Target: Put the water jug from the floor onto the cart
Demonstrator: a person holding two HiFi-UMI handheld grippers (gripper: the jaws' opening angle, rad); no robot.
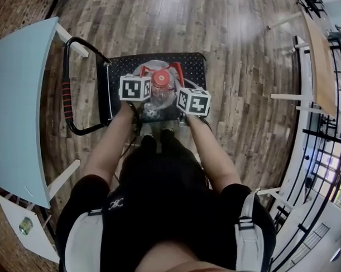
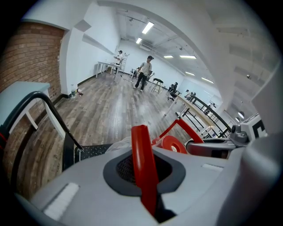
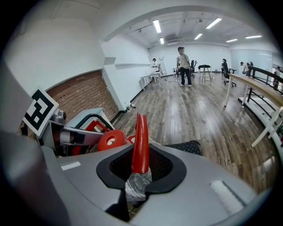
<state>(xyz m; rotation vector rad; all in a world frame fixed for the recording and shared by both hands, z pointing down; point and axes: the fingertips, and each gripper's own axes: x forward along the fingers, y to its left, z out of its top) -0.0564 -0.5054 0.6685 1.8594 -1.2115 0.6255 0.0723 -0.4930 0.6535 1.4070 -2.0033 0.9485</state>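
The person's two bare forearms (image 1: 106, 146) reach forward and down from a black top, nearly parallel, with the hands close together. Each hand holds a grey gripper that slopes down toward the load, its marker cube on top.

The left gripper (image 2: 143, 174) is clenched on a flat red handle strap (image 2: 140, 150), which rises out of the dark textured pocket between its jaws. The right gripper (image 3: 140, 170) is clamped on a second red strap (image 3: 141, 141). Crinkled clear plastic shows just below that strap, inside the jaw gap.

Both straps belong to the water jug (image 1: 158, 97). It hangs or sits between the grippers, with its round red cap (image 1: 161, 78) facing up. The head view shows the jug over the near half of the cart (image 1: 123, 64), a flat black deck with a diamond-plate pattern. The marker cubes and the hands cover the jug's body, so I cannot tell whether its base touches the deck. The person's feet are only dark shapes at the cart's near edge.

The cart's push handle (image 1: 72, 47) is a bent black tube with a ribbed red grip. It stands at the left end of the deck.

Beyond lies a wood-plank floor (image 1: 240, 63) with a dull sheen. A pale blue table (image 1: 19, 110) on white legs stands to the left, cut off by the picture's edge. Black railings curve along the right. Far down the room, a standing person (image 3: 183, 59) is small and indistinct.
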